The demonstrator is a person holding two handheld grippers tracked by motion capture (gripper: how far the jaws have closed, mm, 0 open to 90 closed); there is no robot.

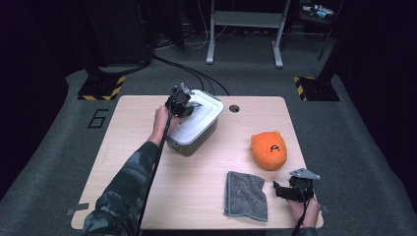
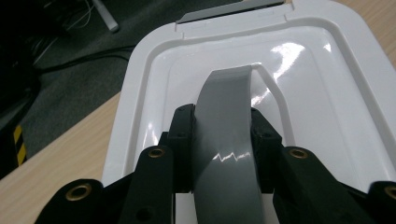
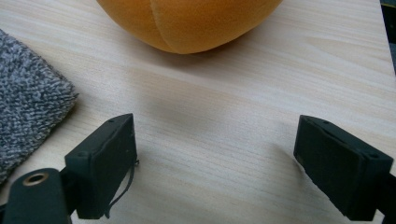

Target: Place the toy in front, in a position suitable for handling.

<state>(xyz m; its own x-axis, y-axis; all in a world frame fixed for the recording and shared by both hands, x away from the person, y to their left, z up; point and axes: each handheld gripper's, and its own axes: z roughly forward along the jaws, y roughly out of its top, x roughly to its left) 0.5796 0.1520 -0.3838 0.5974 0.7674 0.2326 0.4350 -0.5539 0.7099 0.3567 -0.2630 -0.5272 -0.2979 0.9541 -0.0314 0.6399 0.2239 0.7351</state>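
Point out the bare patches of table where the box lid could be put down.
Widest bare wood: the near left of the table, between the lidded box and grey cloth. A smaller patch lies between box and orange plush. The near right, around cloth, plush and right hand-held gripper, is crowded.

Left gripper [image 1: 181, 104] is reached way out with jaws clamped tight; right gripper [image 3: 215, 163] sits low, jaws wide apart.

One lidded box [image 1: 194, 129], one orange plush toy [image 1: 268, 150], one grey cloth [image 1: 245, 195]
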